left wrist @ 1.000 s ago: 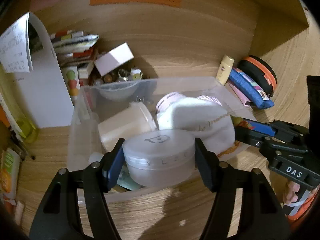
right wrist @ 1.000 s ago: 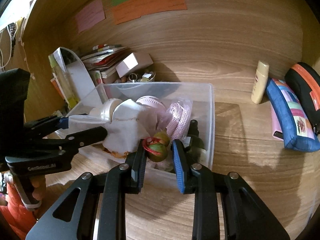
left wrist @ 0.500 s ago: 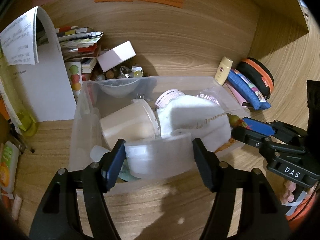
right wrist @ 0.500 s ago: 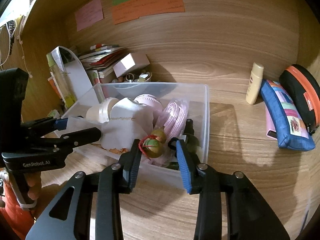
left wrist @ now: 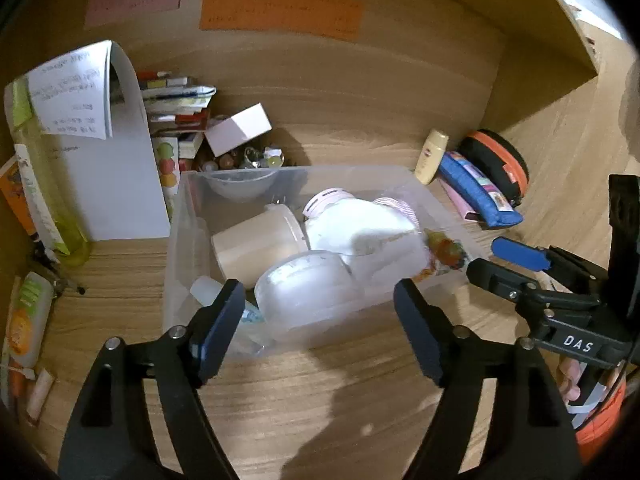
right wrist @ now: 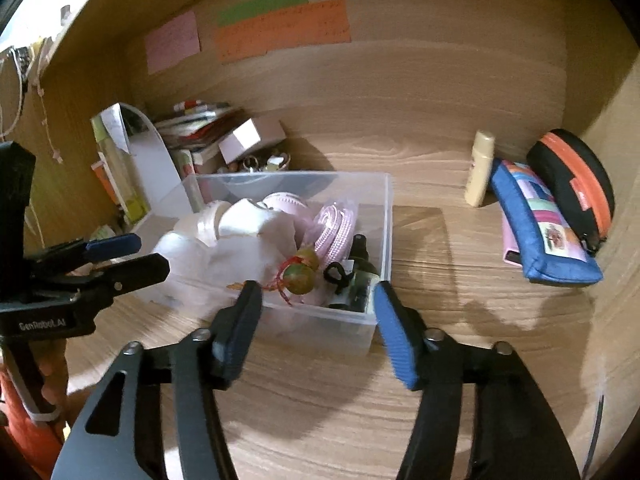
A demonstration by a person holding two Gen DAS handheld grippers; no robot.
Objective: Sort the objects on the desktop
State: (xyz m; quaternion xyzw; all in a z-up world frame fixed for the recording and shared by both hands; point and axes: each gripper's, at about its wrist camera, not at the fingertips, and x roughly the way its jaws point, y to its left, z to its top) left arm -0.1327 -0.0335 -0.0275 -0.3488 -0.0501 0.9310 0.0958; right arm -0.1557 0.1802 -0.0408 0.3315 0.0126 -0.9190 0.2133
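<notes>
A clear plastic bin sits on the wooden desk. In it lie a frosted round jar, a cream tub, a white cloth, pink coiled items and a green bead charm with red cord. My left gripper is open and empty, just in front of the bin's near wall. My right gripper is open and empty, in front of the bin's near right corner.
A yellow tube, a blue pencil case and a black-orange case lie at the right. A white file stand, stacked books, a white box and small bottles stand behind the bin. Sticky notes hang on the back wall.
My left gripper let go of the frosted jar into the bin and drew back. My right gripper released the bead charm into the bin, opened wide and drew back.
</notes>
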